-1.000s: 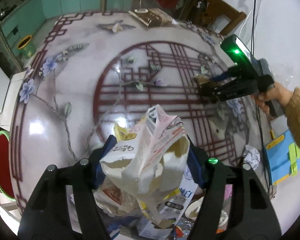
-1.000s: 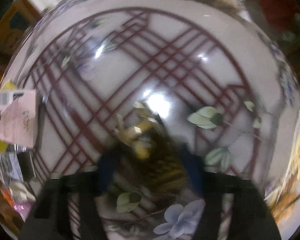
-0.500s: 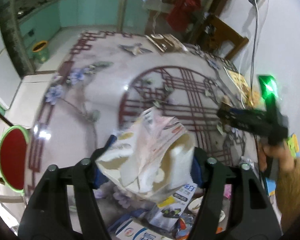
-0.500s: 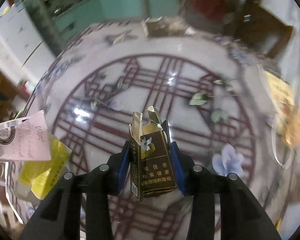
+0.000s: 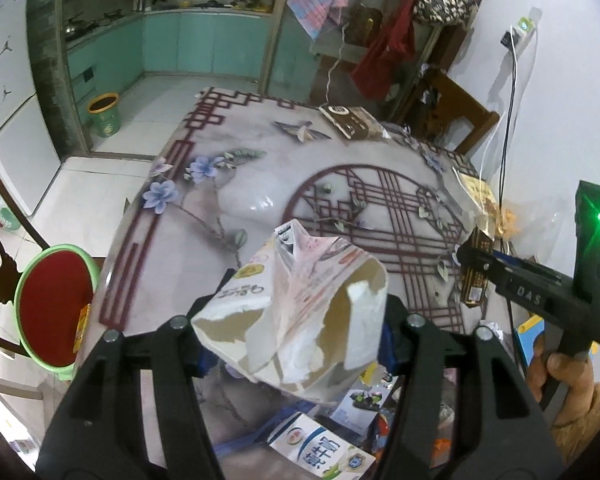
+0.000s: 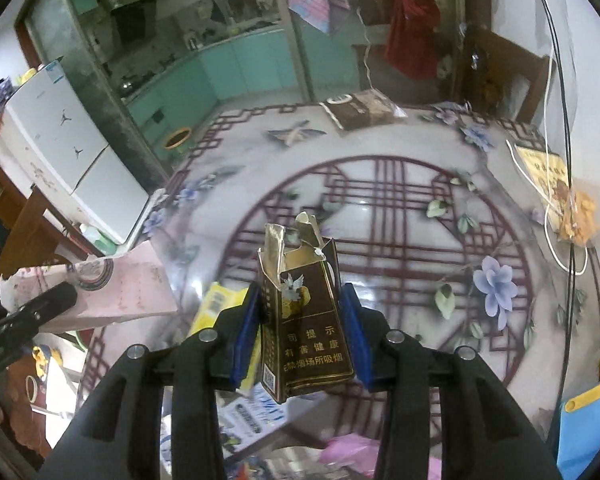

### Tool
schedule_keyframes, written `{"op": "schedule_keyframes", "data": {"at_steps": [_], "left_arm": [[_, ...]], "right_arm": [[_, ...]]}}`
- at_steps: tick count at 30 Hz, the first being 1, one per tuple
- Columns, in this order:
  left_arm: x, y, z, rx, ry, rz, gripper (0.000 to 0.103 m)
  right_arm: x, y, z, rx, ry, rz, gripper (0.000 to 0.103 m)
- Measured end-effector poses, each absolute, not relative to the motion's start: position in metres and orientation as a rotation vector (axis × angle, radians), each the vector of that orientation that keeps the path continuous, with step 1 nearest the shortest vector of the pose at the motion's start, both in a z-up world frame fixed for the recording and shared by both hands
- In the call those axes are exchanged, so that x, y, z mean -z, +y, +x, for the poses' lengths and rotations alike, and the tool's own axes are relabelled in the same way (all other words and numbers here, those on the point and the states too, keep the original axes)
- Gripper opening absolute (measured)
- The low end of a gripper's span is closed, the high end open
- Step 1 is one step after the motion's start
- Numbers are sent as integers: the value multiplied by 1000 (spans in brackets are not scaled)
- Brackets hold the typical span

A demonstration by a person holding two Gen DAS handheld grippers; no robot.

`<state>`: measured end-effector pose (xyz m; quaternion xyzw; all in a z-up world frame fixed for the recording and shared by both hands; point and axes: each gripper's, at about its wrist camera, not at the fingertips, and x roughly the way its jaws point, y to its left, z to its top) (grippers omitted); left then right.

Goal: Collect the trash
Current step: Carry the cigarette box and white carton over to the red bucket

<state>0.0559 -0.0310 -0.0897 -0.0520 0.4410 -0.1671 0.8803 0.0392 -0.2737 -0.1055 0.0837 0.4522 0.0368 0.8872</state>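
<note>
Trash in both claws, both pieces lifted clear of the table.

Right claw (image 6: pixel 302 330): blue pads clamped on the flanks of a torn-open brown cigarette pack (image 6: pixel 306 320), pack upright, ragged lid end pointing away from the claw. Side grip suits a flat, stiff box; judged secure.

Left claw (image 5: pixel 292 322): closed on a ripped white-and-pink paper carton (image 5: pixel 296 312), crumpled, open mouth turned toward the camera. The soft walls give under the pads, so the grip is judged less firm.

Table (image 5: pixel 260 184), patterned top: middle bare. More litter, including a milk carton (image 5: pixel 320 452), lies heaped at its near edge. A red bin with green rim (image 5: pixel 52 308) stands on the floor off the table's left edge; judged the likely drop point.
</note>
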Motion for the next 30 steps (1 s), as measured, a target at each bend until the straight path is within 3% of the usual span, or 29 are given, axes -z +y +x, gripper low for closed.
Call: {"op": "schedule_keyframes", "data": {"at_steps": [30], "left_arm": [[85,109,42,264,883,-201,57]], "right_arm": [[91,-130,42,-166,920,74,39]]}}
